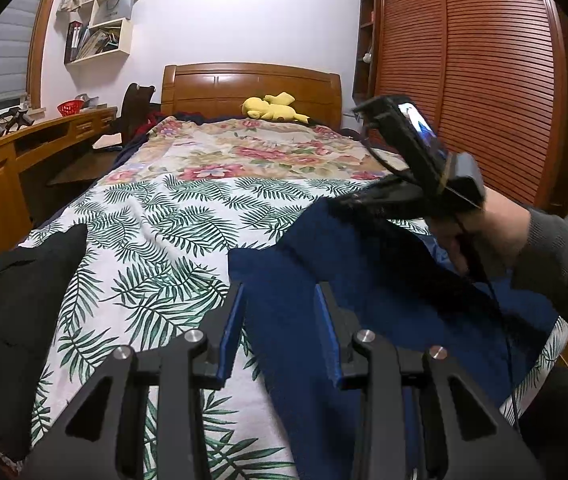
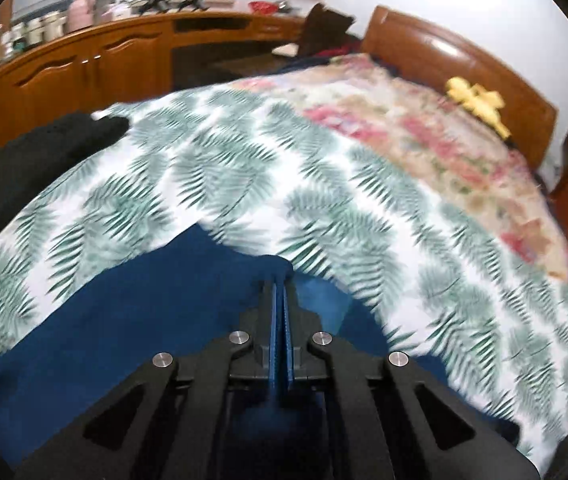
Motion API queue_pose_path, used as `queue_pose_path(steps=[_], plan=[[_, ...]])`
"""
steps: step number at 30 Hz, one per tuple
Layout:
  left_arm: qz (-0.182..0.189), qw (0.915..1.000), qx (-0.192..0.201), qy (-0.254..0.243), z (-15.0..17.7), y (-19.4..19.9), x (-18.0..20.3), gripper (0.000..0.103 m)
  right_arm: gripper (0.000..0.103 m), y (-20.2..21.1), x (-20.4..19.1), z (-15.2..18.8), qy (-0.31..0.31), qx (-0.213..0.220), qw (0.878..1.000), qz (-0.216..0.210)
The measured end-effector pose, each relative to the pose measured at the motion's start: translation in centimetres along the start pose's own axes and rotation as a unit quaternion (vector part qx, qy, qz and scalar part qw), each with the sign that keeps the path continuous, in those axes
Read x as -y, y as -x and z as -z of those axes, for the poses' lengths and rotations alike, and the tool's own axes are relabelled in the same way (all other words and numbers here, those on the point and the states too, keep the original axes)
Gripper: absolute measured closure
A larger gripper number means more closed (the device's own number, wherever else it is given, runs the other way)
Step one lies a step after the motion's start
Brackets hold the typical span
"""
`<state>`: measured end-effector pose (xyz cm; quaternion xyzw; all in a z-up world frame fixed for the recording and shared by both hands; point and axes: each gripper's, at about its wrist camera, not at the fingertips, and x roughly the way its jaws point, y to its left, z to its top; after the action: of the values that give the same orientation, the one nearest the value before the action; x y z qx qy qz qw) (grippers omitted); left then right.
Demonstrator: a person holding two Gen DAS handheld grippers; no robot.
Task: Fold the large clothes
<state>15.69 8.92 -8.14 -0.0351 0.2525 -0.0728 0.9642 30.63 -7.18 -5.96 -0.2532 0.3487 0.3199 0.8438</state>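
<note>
Nearest to us, our left gripper point(image 1: 280, 292) hangs just above the near part of the dark blue knitted garment point(image 1: 347, 300), its blue-padded fingers point(image 1: 231, 332) parted with nothing between them. The garment lies spread on the leaf-printed white bedsheet point(image 1: 164, 232) at the foot of the bed, toward our right side. A little further on, our right gripper point(image 2: 282, 284) has its fingers point(image 2: 275, 332) pressed together on a pinched-up edge of that blue garment, and the cloth rises in a small peak at the tips. We judge this to be the start of a fold, with the right hand carrying one edge across. To do it well, we should keep that pinch firm, lift only enough for the edge to clear the layer beneath, and draw it over in one even sweep; the left fingers could press or clamp the near edge so the body does not drag. Beyond lie a folded black garment point(image 1: 24, 280) on the left, the floral quilt point(image 1: 244, 148), a yellow plush toy point(image 1: 272, 107) and the wooden headboard point(image 1: 252, 84).
</note>
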Motion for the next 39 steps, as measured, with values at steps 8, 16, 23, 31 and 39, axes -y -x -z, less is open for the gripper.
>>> queue_pose_path(steps=[8,16,23,31,39], plan=[[0.003,1.0,-0.002,-0.003,0.1,-0.2,0.2,0.069,0.103,-3.4,0.4,-0.3,-0.003,-0.034,0.999,0.023],[0.011,0.9999,0.001,-0.004,-0.2,-0.4,0.8,0.069,0.067,0.6,3.2,-0.1,-0.064,0.002,0.998,0.02],[0.027,0.9996,0.01,-0.005,-0.6,-0.4,2.0,0.069,0.063,6.9,7.0,3.6,-0.08,0.015,0.996,0.033],[0.05,0.9984,0.007,-0.025,-0.7,-1.3,5.0,0.069,0.063,11.2,13.2,12.0,-0.11,-0.022,0.989,0.092],[0.076,0.9961,-0.006,-0.046,-0.6,-2.6,8.5,0.069,0.063,11.0,17.5,16.8,-0.149,-0.049,0.98,0.125]])
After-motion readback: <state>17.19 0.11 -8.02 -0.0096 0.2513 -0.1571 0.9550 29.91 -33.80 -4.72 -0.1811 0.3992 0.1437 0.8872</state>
